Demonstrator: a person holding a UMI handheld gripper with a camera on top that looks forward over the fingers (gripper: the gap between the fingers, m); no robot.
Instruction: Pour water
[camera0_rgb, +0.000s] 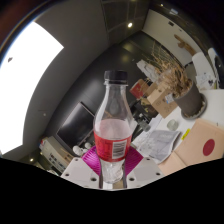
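Pink pads clamp the bottle at its red label, so the gripper is gripping it. Bottle stands upright, cap on, long axis rising straight ahead from the fingers.

You will find no readable words or numbers here: the red label around the clear bottle with a dark cap shows markings too small to make out.

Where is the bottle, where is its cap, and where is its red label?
bottle (113, 110): gripper view, on its clear shoulder.
cap (116, 76): gripper view, on its dark side.
red label (111, 143): gripper view, on the label's front.
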